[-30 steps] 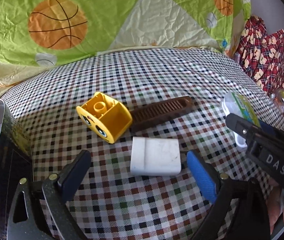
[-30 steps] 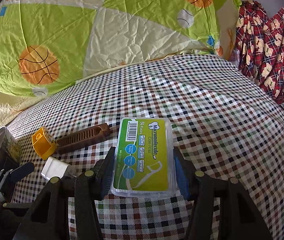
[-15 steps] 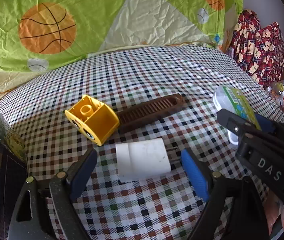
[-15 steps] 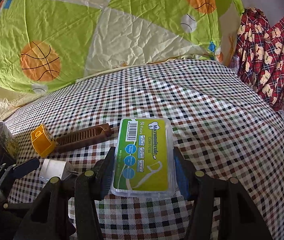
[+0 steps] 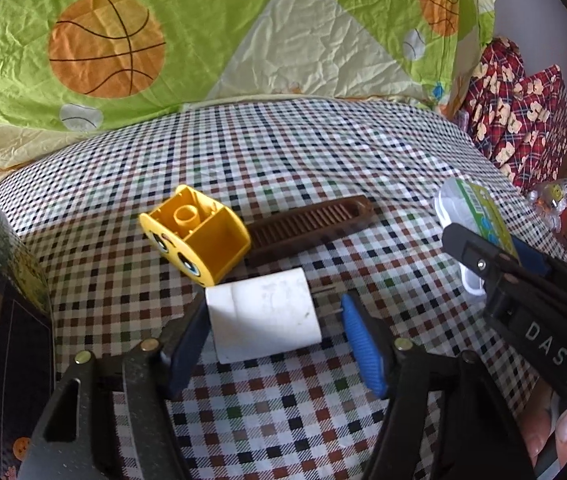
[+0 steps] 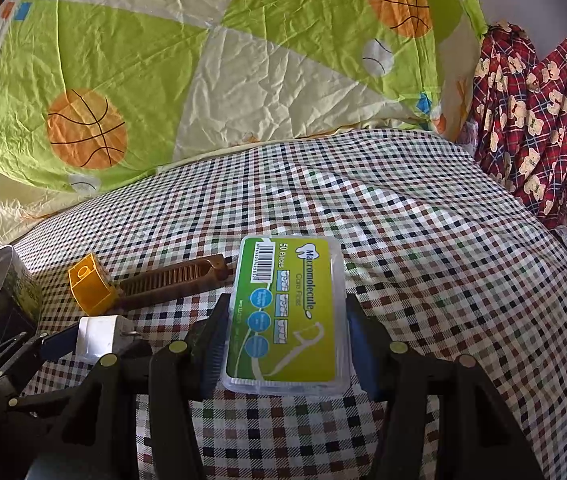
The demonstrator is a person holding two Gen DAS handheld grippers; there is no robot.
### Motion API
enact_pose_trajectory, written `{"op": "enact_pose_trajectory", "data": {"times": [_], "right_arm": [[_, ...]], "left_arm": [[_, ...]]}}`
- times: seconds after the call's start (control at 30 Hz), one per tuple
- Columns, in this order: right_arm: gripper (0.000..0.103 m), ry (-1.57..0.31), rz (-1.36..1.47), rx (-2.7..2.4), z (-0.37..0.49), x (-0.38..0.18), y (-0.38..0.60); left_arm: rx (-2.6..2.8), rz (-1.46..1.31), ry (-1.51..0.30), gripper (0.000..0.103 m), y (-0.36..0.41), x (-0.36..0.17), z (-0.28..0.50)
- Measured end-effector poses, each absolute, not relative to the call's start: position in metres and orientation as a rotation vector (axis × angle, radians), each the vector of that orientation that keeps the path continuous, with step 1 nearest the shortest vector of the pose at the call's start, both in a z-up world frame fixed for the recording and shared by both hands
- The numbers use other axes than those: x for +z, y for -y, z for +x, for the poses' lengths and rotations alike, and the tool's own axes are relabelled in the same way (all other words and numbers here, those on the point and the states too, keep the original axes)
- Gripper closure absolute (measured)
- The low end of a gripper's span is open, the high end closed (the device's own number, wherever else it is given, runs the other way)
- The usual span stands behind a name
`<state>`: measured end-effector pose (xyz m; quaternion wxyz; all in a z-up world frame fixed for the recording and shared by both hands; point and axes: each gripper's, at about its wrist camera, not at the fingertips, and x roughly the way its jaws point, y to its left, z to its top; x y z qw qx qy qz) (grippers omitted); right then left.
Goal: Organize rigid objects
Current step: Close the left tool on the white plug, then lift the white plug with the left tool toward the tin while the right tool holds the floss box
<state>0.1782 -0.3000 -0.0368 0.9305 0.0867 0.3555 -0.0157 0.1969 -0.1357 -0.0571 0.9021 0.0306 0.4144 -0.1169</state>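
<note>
A white plug block (image 5: 263, 320) lies on the checked cloth between the fingers of my left gripper (image 5: 273, 308). Its jaws are closing; the left pad is at the block's side, and a gap shows before the blue right pad (image 5: 359, 344). Just beyond lie a yellow toy brick (image 5: 197, 234) with a face and a brown comb (image 5: 307, 232). My right gripper (image 6: 287, 312) is shut on a clear floss-pick box (image 6: 295, 280) with a green label, held just above the cloth. The right wrist view shows the block (image 6: 97, 334) at lower left.
A dark tin (image 5: 7, 300) with a white inside stands at the left edge. A green quilt (image 5: 163, 40) with basketballs rises behind the checked cloth (image 5: 283, 152). Red plaid bear fabric (image 5: 523, 112) and a small packet (image 5: 551, 196) lie at the right.
The left gripper's jaws have narrowed around the white block, and the gripper has crept forward over it. The right gripper holds the floss box still.
</note>
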Motion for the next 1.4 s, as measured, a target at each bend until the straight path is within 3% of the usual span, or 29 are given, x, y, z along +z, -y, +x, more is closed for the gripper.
{"op": "enact_pose_trajectory", "data": {"times": [1.4], "right_arm": [[0.047, -0.597, 0.138, 0.052, 0.15, -0.019, 0.253]], "left_arm": [[-0.023, 0.018, -0.443, 0.037, 0.072, -0.012, 0.115]]}}
